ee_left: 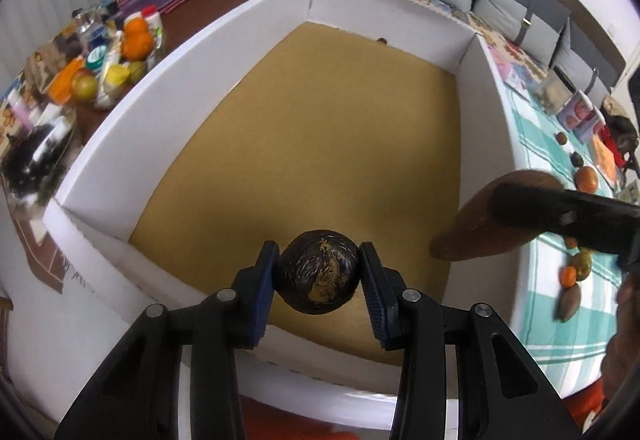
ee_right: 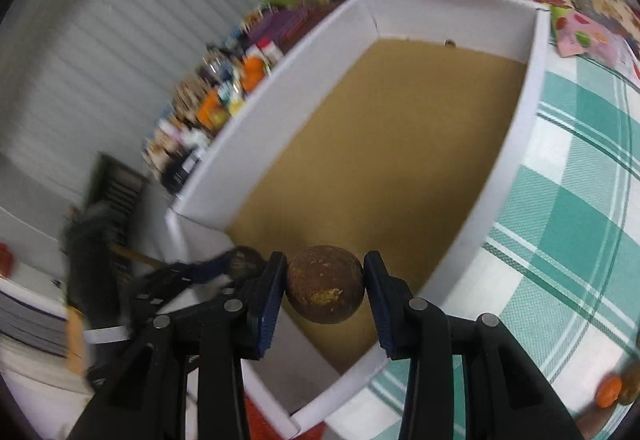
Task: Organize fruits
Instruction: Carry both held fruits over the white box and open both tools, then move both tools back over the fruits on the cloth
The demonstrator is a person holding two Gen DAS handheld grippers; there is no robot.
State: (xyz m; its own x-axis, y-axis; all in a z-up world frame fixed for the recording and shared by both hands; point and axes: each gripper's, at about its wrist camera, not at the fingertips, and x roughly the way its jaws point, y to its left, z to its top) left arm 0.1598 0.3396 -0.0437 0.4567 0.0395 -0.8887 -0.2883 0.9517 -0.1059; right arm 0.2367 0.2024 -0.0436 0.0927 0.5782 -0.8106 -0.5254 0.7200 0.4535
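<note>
A: Inspector, what is the left gripper [ee_left: 319,272] doing?

B: Its pads are pressing on a dark fruit [ee_left: 319,271], jaws only partly apart. It is hanging over the near end of the white box [ee_left: 168,92], above the brown floor [ee_left: 320,144].

A: And the right gripper [ee_right: 325,290]?

B: Its jaws are closing on a brown fruit [ee_right: 325,289], likewise narrow, over the box's near corner by the right wall [ee_right: 516,144].

A: Anything obstructing?

B: In the left view the right gripper's body is crossing the right wall. More fruits [ee_left: 587,179] are lying on the checked cloth [ee_left: 532,144] outside it. Clutter with oranges [ee_left: 137,36] is sitting beyond the left wall. A small dark speck [ee_left: 381,40] is lying at the far wall; I cannot tell what it is.
</note>
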